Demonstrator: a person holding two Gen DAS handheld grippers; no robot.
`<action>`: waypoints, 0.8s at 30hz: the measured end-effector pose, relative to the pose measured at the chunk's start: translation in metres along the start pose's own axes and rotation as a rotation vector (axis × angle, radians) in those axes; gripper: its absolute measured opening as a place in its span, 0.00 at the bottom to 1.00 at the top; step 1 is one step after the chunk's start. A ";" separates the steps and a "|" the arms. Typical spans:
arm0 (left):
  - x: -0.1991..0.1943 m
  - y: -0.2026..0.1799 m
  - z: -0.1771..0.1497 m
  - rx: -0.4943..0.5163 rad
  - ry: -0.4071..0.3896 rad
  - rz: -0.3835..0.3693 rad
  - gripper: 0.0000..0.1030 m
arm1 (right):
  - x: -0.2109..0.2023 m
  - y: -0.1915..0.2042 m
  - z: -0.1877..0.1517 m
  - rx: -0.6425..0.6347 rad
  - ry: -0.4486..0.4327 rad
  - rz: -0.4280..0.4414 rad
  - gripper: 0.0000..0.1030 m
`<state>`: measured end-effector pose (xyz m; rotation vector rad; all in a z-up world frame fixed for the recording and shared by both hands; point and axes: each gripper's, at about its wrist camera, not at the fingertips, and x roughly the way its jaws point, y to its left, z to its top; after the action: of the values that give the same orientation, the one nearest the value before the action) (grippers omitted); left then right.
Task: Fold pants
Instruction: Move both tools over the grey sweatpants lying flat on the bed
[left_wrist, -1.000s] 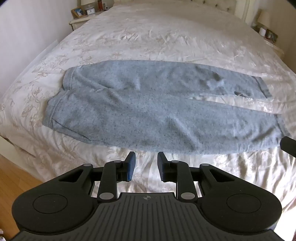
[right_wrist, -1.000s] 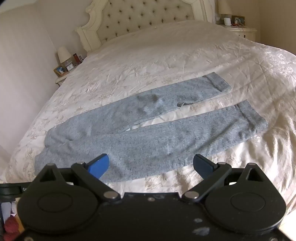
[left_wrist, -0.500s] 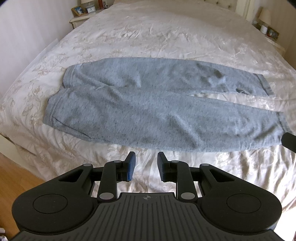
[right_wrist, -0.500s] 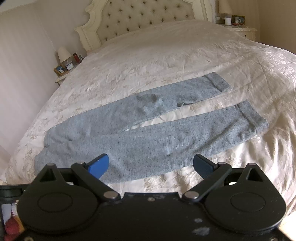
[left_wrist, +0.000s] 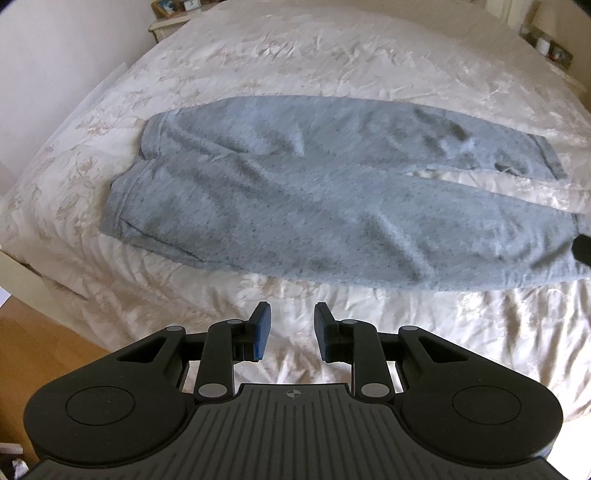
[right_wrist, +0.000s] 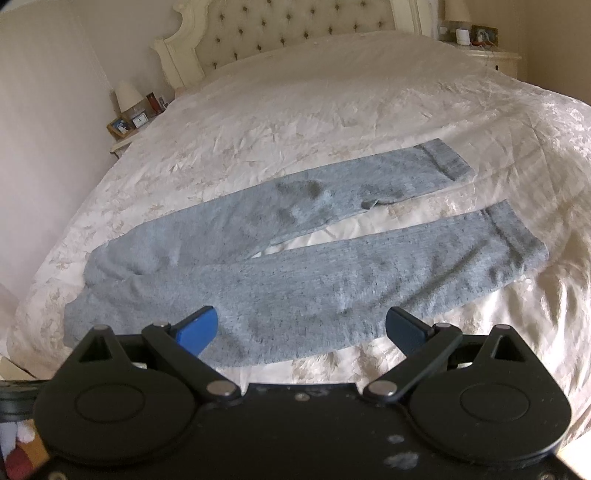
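Cream floral-patterned bedspread (left_wrist: 332, 48) covered the wide bed. Grey knit pants (left_wrist: 295, 192) lay flat across it, waistband left, cuffs right, legs parted slightly at the right. Left gripper (left_wrist: 291, 332) hovered just near of the pants' near edge, jaws narrowly apart, gripping nothing. Right gripper (right_wrist: 301, 328) jaws spread wide over the near leg, empty. Tufted cream headboard (right_wrist: 295, 29) far; cluttered nightstand (right_wrist: 129, 129) far left.

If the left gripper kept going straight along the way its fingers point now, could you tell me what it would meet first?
Most likely the bedspread, just short of the near edge of the grey pants. The left gripper is open with nothing between its fingers, though depth is uncertain.
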<state>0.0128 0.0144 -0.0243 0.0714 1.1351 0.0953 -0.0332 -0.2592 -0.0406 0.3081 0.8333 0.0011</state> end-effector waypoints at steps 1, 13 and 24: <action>0.002 0.000 0.002 -0.001 0.009 0.002 0.25 | 0.002 0.002 0.002 -0.009 -0.001 -0.013 1.00; 0.033 -0.003 0.047 0.087 0.022 -0.002 0.25 | 0.041 0.008 0.039 -0.003 -0.010 -0.139 1.00; 0.066 -0.016 0.108 0.204 -0.096 -0.037 0.25 | 0.070 0.011 0.085 0.074 -0.184 -0.262 1.00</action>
<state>0.1386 0.0053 -0.0399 0.2344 1.0466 -0.0567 0.0774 -0.2629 -0.0348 0.2628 0.6865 -0.2989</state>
